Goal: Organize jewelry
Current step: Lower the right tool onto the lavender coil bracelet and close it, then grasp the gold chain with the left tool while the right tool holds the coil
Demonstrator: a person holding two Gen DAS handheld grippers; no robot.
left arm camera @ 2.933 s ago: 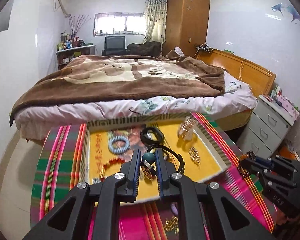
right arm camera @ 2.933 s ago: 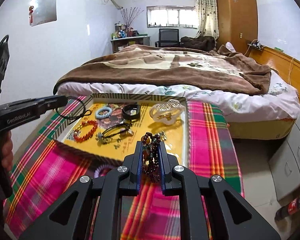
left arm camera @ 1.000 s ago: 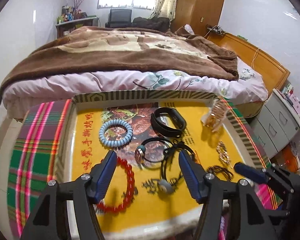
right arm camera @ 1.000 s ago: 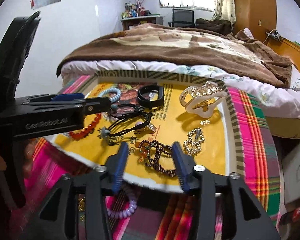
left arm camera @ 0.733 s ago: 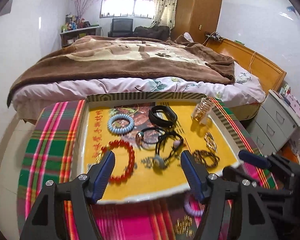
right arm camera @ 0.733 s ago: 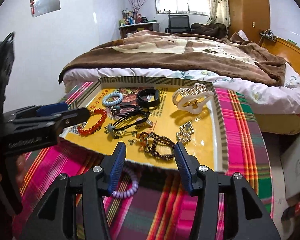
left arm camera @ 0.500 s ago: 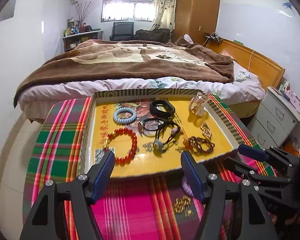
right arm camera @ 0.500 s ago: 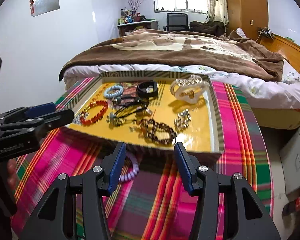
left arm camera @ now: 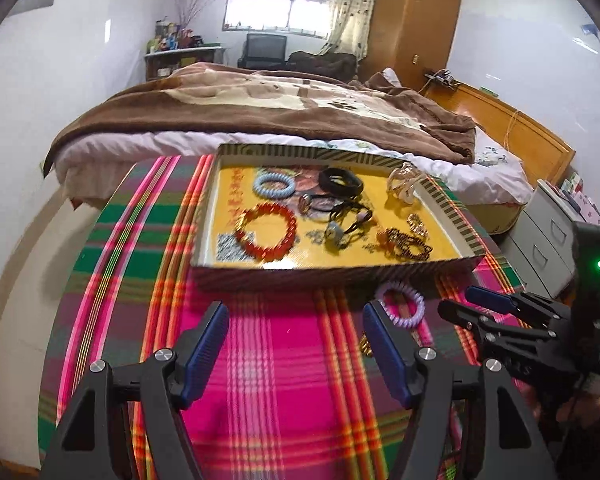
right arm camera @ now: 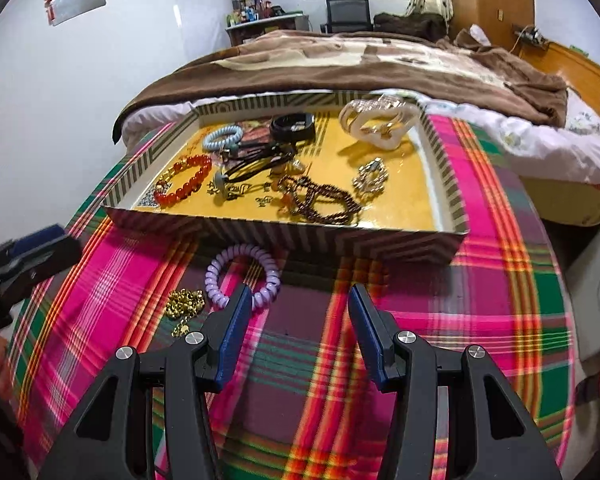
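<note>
The lilac spiral hair tie (right arm camera: 243,276) lies on the plaid tablecloth (right arm camera: 480,280) just outside the near wall of the striped tray (right arm camera: 284,232), with a small gold chain (right arm camera: 183,304) beside it to the left. I judge these two the last strays. My right gripper (right arm camera: 296,322) hovers with its jaws wide apart and nothing between them, its left fingertip close to the tie. My left gripper (left arm camera: 296,338) is equally spread and empty over bare cloth. To take the tie cleanly, I'd shift right gripper leftward, straddle one side of the coil and close gently, since it looks springy and could roll away. Inside the tray sit the red bead bracelet (right arm camera: 184,180), the dark bead strand (right arm camera: 320,200) and the pale blue spiral tie (right arm camera: 222,137). In the left view the gold chain is mostly hidden behind my fingertip, and the cloth is motion-blurred.
</note>
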